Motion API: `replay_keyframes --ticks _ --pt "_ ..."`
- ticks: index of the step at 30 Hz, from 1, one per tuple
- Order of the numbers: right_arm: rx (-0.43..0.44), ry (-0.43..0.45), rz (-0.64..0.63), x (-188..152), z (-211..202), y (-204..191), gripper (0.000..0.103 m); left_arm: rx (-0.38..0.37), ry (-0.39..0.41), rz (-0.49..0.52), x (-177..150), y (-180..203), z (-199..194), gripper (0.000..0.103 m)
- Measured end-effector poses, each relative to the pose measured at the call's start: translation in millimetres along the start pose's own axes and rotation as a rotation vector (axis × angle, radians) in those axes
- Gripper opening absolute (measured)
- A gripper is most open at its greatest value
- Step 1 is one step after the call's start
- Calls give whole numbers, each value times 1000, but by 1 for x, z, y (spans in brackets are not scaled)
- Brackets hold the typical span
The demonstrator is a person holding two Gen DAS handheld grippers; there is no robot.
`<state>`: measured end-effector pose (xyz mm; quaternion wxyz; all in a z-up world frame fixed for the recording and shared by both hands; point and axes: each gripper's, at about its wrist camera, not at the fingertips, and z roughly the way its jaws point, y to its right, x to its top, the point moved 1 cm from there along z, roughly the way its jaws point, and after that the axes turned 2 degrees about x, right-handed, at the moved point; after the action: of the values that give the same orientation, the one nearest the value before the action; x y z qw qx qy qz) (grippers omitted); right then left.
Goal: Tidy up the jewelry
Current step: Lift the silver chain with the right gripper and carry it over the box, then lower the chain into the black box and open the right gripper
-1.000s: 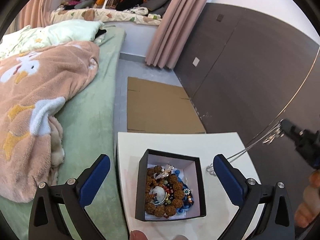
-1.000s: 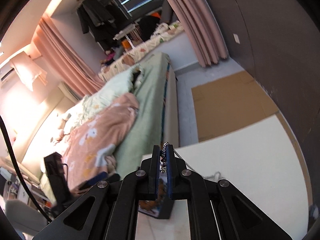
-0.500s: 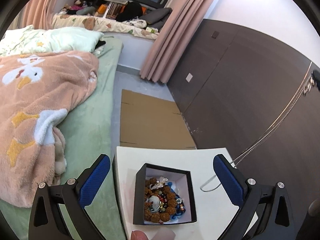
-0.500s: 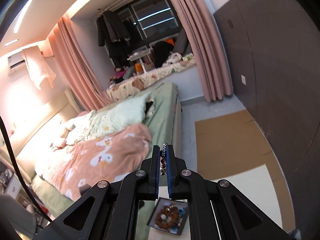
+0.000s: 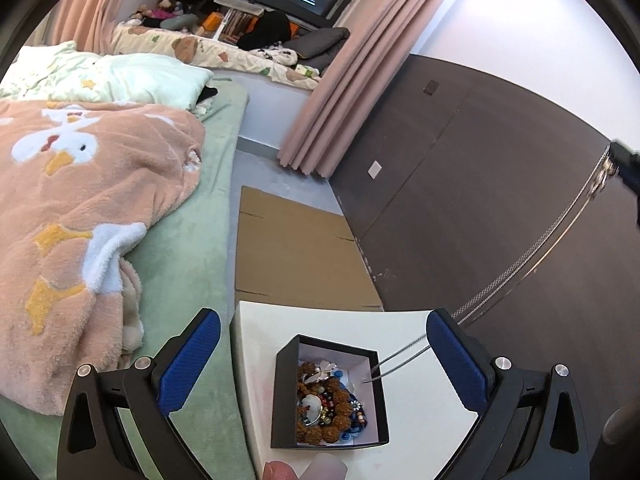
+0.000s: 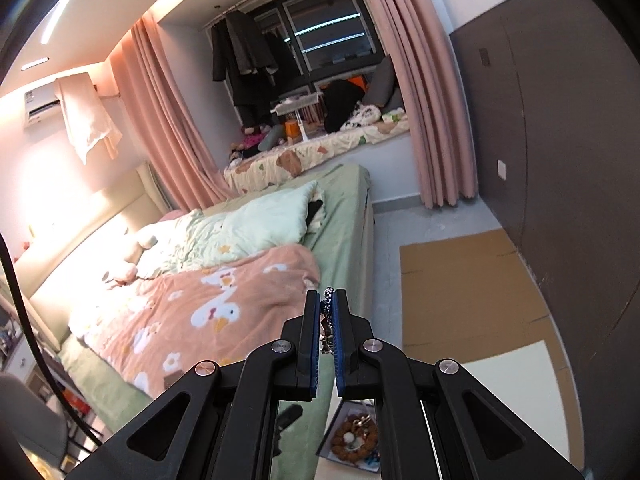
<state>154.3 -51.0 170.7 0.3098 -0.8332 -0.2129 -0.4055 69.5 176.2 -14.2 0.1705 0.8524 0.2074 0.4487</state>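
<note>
Right wrist view: the right gripper point(image 6: 328, 322) is clamped tight on a silver chain necklace point(image 6: 327, 312), mostly buried between the pads so only a sparkly bit pokes out. It's held high, angled down, with the black jewelry box point(image 6: 354, 440) half hidden under its frame. From the left wrist, the chain point(image 5: 520, 268) hangs in a long loop, its end dangling into the box point(image 5: 332, 396) on the white table point(image 5: 256, 344). The left gripper point(image 5: 320, 352) hovers spread wide apart, empty, with a fingertip point(image 5: 278, 472) cut off at the bottom edge.

Silver chain point(image 5: 516, 268) above jewelry box point(image 5: 284, 396)
</note>
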Motion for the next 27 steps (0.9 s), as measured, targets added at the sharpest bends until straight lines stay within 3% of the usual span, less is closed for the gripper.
replay_keyframes --ticks 15,27 --pt "21 -141 68 -57 62 30 7 23 -3 -10 2 -5 4 103" --pt "30 -326 186 -126 126 74 8 59 -31 -29 2 -13 18 103"
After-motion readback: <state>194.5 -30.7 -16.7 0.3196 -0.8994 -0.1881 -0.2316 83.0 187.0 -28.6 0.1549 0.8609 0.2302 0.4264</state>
